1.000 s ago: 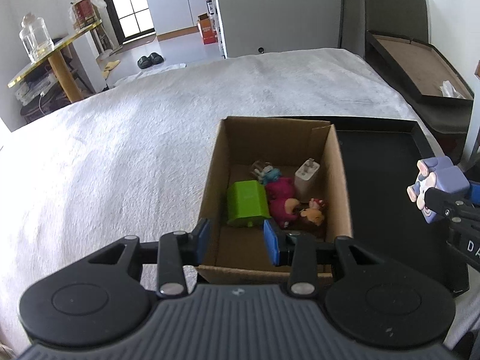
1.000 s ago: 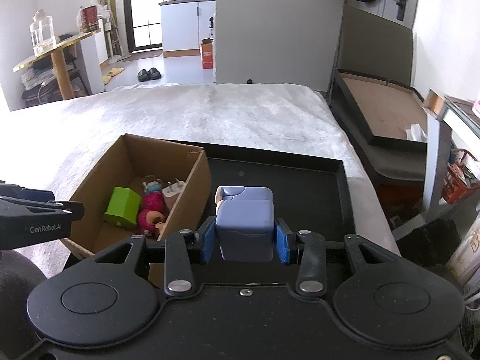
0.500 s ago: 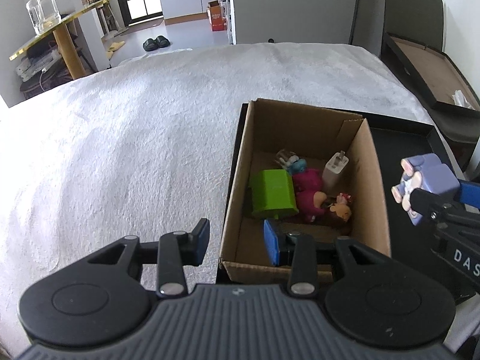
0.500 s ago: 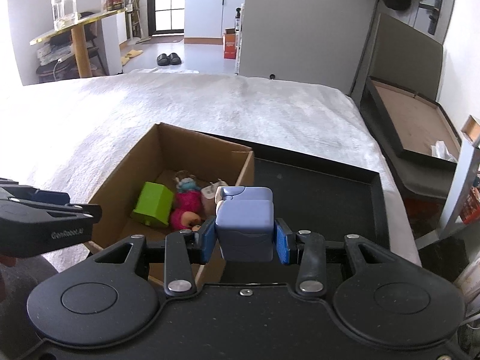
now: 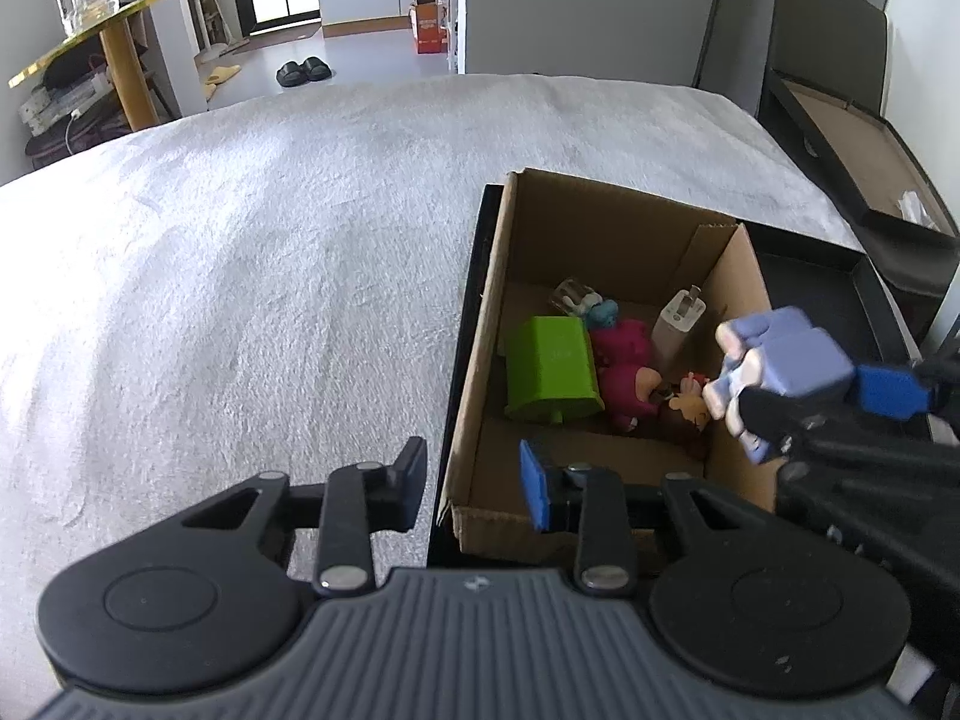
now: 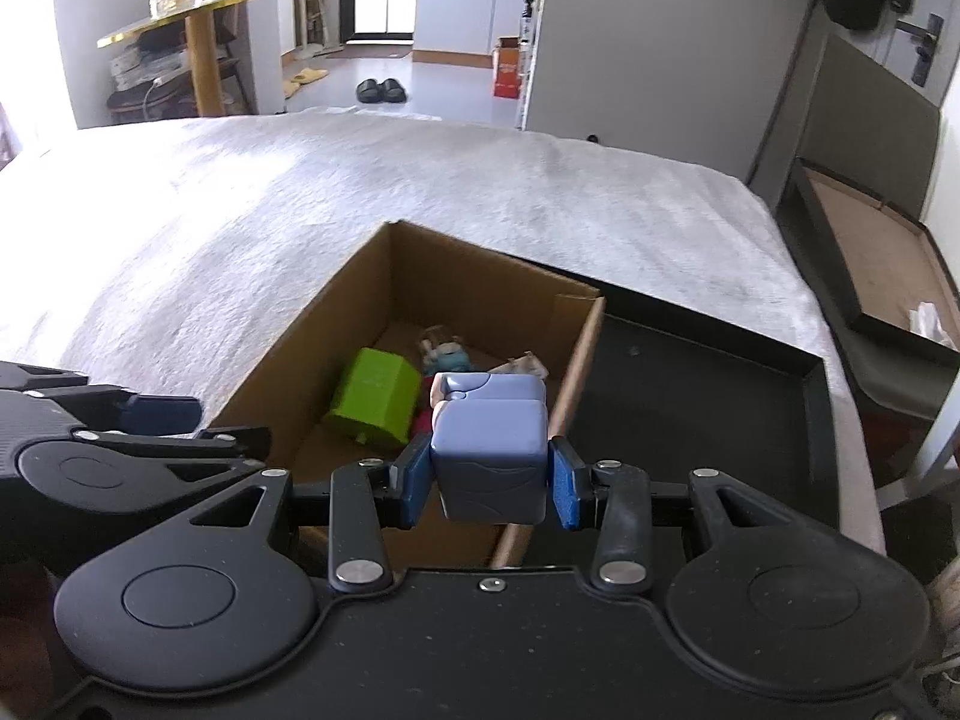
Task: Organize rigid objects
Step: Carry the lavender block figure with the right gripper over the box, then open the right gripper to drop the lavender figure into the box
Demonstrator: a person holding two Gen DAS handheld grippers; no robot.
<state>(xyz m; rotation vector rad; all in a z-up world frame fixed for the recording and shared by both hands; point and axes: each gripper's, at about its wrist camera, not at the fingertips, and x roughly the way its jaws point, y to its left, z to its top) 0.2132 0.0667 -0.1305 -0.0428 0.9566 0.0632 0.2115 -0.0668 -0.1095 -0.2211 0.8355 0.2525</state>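
Observation:
An open cardboard box (image 5: 480, 360) (image 6: 336, 324) stands on a black tray (image 6: 720, 384) on the white bed. Inside lie a green block (image 5: 549, 366) (image 6: 375, 399), a pink plush toy (image 5: 624, 372), a white charger (image 5: 678, 324) and small figurines. My right gripper (image 6: 489, 474) is shut on a lavender blocky toy (image 6: 489, 438) (image 5: 780, 360) and holds it over the box's right wall. My left gripper (image 5: 474, 480) is open and empty, straddling the box's near left corner.
The white bed cover (image 5: 240, 270) spreads left of the box. A dark shallow box lid (image 6: 870, 264) lies off the bed's right side. A gold side table (image 5: 114, 36) with a glass jar stands at the far left.
My right gripper has carried the lavender toy left, from over the tray to over the box's right wall. My left gripper has shifted left, off the box's middle to its left corner.

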